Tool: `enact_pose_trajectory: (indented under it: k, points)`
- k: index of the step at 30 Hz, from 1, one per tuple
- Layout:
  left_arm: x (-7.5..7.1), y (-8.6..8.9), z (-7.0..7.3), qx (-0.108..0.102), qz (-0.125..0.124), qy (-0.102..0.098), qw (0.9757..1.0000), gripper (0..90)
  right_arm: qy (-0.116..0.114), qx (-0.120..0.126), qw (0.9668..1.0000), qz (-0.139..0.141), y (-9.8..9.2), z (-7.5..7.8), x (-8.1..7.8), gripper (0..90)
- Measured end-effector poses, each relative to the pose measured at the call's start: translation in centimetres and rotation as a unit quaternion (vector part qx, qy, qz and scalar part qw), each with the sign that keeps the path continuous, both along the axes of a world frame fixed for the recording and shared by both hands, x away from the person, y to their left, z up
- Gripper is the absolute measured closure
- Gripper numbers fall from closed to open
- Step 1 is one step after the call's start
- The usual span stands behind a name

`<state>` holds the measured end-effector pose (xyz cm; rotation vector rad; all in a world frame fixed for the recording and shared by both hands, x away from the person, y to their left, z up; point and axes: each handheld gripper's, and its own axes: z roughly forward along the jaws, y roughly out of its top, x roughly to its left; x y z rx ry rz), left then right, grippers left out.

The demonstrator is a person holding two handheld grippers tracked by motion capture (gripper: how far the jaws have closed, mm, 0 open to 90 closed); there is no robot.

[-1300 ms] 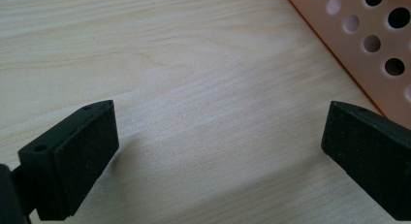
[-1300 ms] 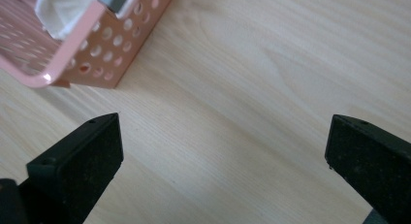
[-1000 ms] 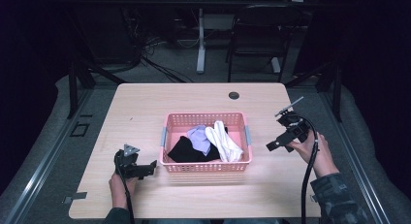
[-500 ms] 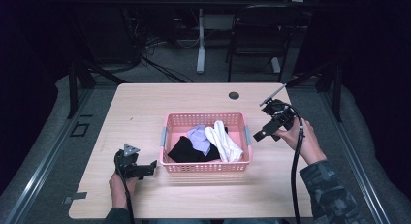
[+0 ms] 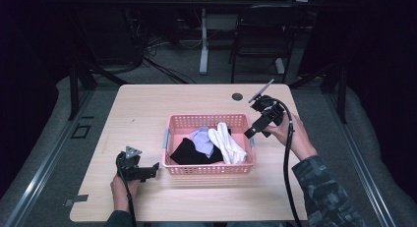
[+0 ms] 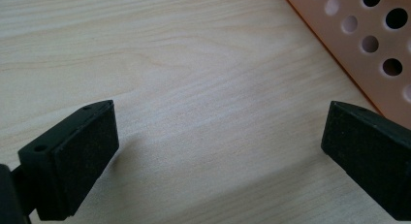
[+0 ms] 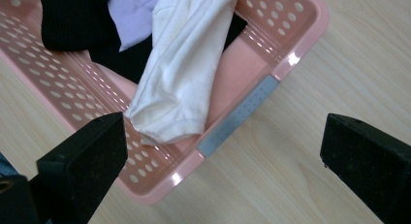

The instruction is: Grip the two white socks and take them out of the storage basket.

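A pink perforated basket (image 5: 206, 170) sits mid-table, holding a white cloth (image 5: 227, 144), a lilac cloth (image 5: 202, 139) and a black cloth (image 5: 186, 153). My right gripper (image 5: 249, 132) hovers open at the basket's right end, just above its rim. In the right gripper view the white cloth (image 7: 181, 78) lies below the wide-apart jaws, beside the basket's grey handle (image 7: 237, 117). My left gripper (image 5: 153, 170) rests low on the table left of the basket, open and empty. The left gripper view shows bare wood and the basket wall (image 6: 368, 44).
A wooden table (image 5: 147, 109) carries the basket; a small black disc (image 5: 237, 96) lies near its far edge. Beyond the table stand a chair and table legs on a dark floor. A cable (image 5: 287, 158) trails from the right gripper along the person's arm.
The right gripper has moved left and slightly away from the person, from right of the basket to over its right end. The left gripper has stayed put.
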<state>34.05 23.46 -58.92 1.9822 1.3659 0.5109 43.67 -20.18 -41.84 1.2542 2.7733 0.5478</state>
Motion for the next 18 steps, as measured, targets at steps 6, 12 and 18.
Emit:
enact_pose_trajectory:
  k: [6, 12, 18]
  points:
    - [0.0, 0.0, 0.0, 0.000, 0.000, 0.000, 1.0000, 0.0, 0.002, -0.003, 1.0000, 0.005, 1.1, 0.0, 0.6, 2.8]
    - [0.0, 0.0, 0.0, 0.000, 0.001, 0.000, 1.0000, 0.0, 0.004, -0.005, 0.9999, 0.011, 2.1, -0.1, 1.1, 3.4]
    - [0.0, 0.0, 0.0, -0.001, 0.001, 0.001, 1.0000, 0.0, 0.006, -0.004, 0.9998, 0.017, 3.5, -0.4, 1.9, 6.3]
